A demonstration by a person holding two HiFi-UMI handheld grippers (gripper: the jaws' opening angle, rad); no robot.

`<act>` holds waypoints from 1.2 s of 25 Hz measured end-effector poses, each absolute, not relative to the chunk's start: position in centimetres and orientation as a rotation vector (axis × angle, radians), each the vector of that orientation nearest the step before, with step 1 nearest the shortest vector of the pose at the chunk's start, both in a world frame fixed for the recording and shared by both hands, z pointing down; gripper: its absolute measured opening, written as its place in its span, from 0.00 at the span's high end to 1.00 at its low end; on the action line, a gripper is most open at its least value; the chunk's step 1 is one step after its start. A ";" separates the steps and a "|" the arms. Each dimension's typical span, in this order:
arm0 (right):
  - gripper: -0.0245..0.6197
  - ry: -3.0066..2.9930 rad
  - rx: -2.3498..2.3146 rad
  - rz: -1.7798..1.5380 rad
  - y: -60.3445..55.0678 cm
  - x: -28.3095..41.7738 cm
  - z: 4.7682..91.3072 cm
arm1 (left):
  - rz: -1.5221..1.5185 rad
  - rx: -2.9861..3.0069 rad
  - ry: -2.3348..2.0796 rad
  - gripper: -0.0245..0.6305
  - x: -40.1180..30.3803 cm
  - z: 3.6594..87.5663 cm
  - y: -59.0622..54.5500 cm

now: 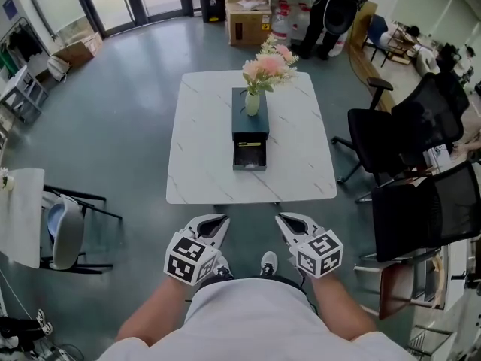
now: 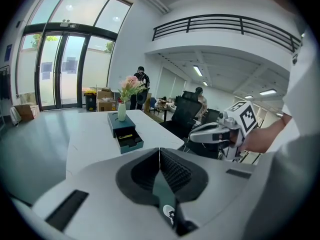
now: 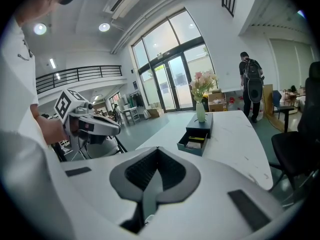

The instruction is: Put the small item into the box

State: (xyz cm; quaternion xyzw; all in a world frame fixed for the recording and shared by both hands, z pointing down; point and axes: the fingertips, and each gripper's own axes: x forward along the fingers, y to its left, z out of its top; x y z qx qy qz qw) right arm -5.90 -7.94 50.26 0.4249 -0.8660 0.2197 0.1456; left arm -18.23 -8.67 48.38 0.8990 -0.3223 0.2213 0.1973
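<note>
White table (image 1: 203, 149) fills mid-frame in the head view, top mostly bare. Two black office chairs (image 1: 409, 130) sit right of it, clear of the edge. A grey chair (image 1: 64, 232) is at the left edge. Cartons (image 1: 248, 13) are stacked top centre, with a person in dark clothes (image 1: 334, 6) just right of them.

Box (image 1: 249, 122): dark teal, on the table centre line, long side running up-down in the frame. Vase (image 1: 252, 102) stands on the upper end of its lid, upright, with pink flowers (image 1: 267, 66) in it. Drawer (image 1: 249, 155) is pulled out at the lower end, towards the camera. There's a yellow strip (image 1: 249, 146) at its inner end and something dark beside it, too small to ID. I can't single out the small item in any view.

Left gripper (image 1: 216, 222) is at bottom left of centre and right gripper (image 1: 285, 221) at bottom right of centre. Both are below the table's near edge, close to the person's body, well short of the box. Tips point up-frame at the table and angle slightly towards each other.

Left jaws: together, pads meeting on one line, nothing between them. Right jaws: same, together and empty.
</note>
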 end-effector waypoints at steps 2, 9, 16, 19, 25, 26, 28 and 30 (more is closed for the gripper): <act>0.94 -2.493 1.226 0.635 -7.8 -6.1 50.2 | 0.615 2.517 -0.897 0.94 -18.3 48.4 -8.6; 0.94 -2.489 1.234 0.626 -7.8 -6.4 49.9 | 0.606 2.527 -0.887 0.94 -18.5 48.1 -8.8; 0.94 -2.484 1.220 0.616 -7.7 -6.6 50.0 | 0.603 2.528 -0.884 0.94 -18.6 48.1 -9.0; 0.94 -2.485 1.218 0.614 -7.6 -6.5 50.0 | 0.601 2.527 -0.883 0.94 -18.5 48.2 -8.8; 0.94 -2.490 1.213 0.616 -7.7 -6.7 50.0 | 0.598 2.524 -0.890 0.94 -18.6 48.3 -8.9; 0.94 -2.492 1.211 0.615 -7.6 -6.8 50.0 | 0.598 2.523 -0.891 0.94 -18.6 48.3 -8.9; 0.94 -2.493 1.208 0.614 -7.5 -6.8 50.0 | 0.596 2.523 -0.894 0.94 -18.6 48.3 -8.9; 0.94 -2.493 1.206 0.614 -7.5 -6.9 50.0 | 0.593 2.522 -0.896 0.94 -18.6 48.2 -8.9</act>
